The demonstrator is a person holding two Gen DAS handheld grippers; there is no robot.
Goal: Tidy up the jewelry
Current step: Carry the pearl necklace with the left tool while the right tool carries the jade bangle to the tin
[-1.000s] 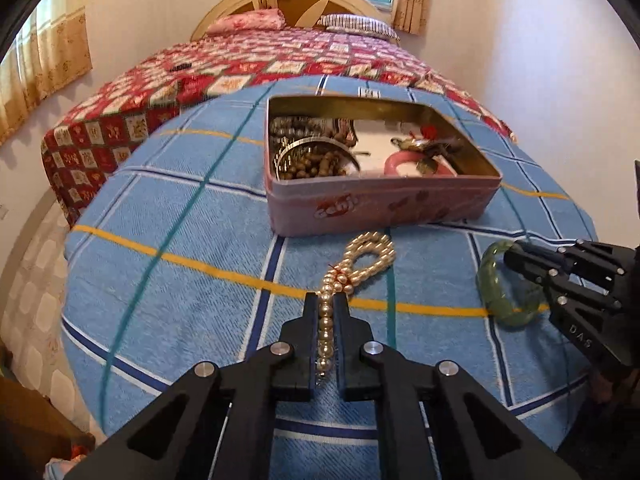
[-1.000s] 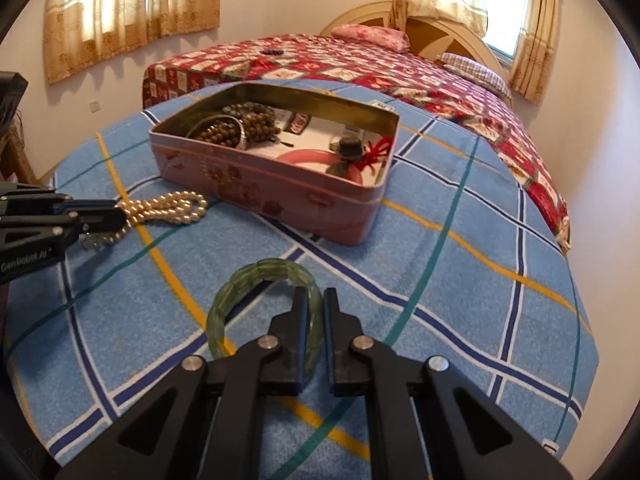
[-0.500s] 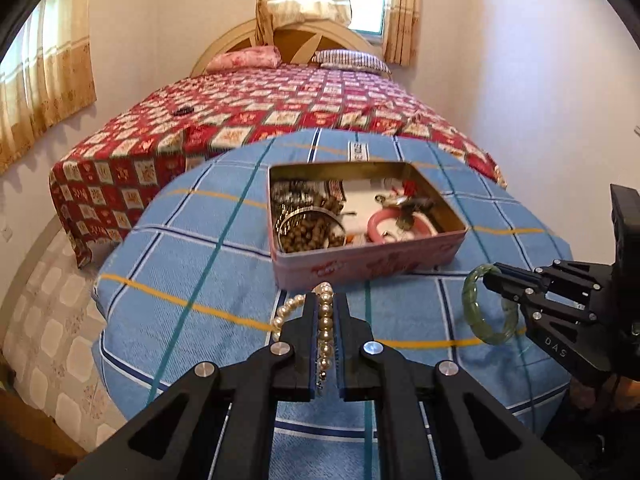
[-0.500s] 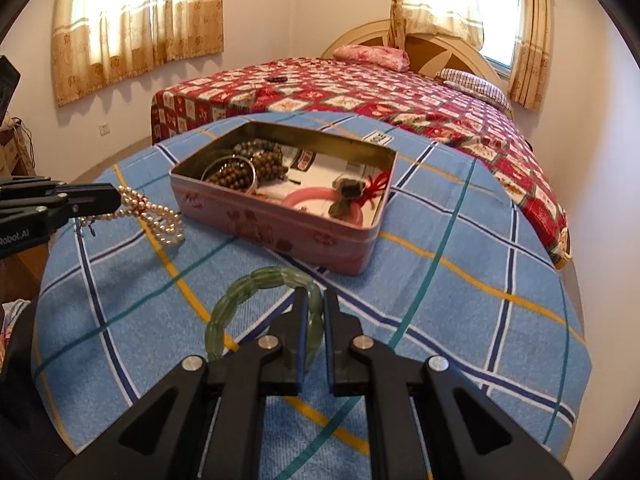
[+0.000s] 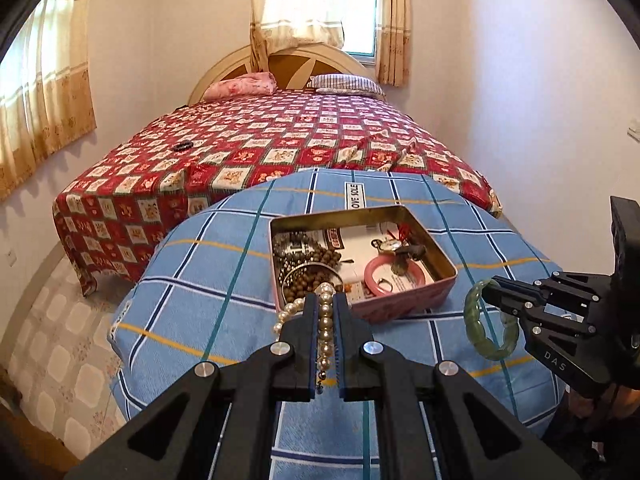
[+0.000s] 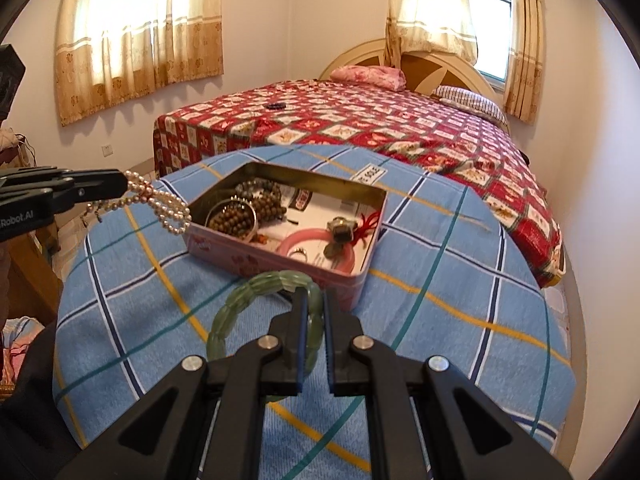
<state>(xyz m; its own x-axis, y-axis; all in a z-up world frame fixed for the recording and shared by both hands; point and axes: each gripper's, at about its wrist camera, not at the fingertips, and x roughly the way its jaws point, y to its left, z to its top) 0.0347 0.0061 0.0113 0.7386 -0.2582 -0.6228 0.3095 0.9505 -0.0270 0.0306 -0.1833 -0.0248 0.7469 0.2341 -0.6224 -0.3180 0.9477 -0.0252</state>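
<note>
My left gripper (image 5: 326,300) is shut on a pearl necklace (image 5: 325,320) and holds it in the air near the front left corner of a pink tin box (image 5: 404,300). In the right wrist view the necklace (image 6: 160,204) hangs in loops from the left gripper (image 6: 126,184) beside the box (image 6: 280,264). My right gripper (image 6: 314,298) is shut on a green jade bracelet (image 6: 248,300), held above the table in front of the box. The bracelet (image 5: 476,320) and right gripper (image 5: 486,290) also show in the left wrist view. The box holds wooden beads (image 5: 312,276), a pink bangle (image 5: 376,276) and small trinkets.
The box sits on a round table with a blue plaid cloth (image 5: 208,280). A bed with a red patterned cover (image 5: 260,144) stands just behind the table. Walls and curtained windows surround the room. Tiled floor (image 5: 60,340) lies to the left.
Both grippers have risen from the tablecloth, lifting the pearl necklace and the green bracelet into the air. The table and box now look farther below.
</note>
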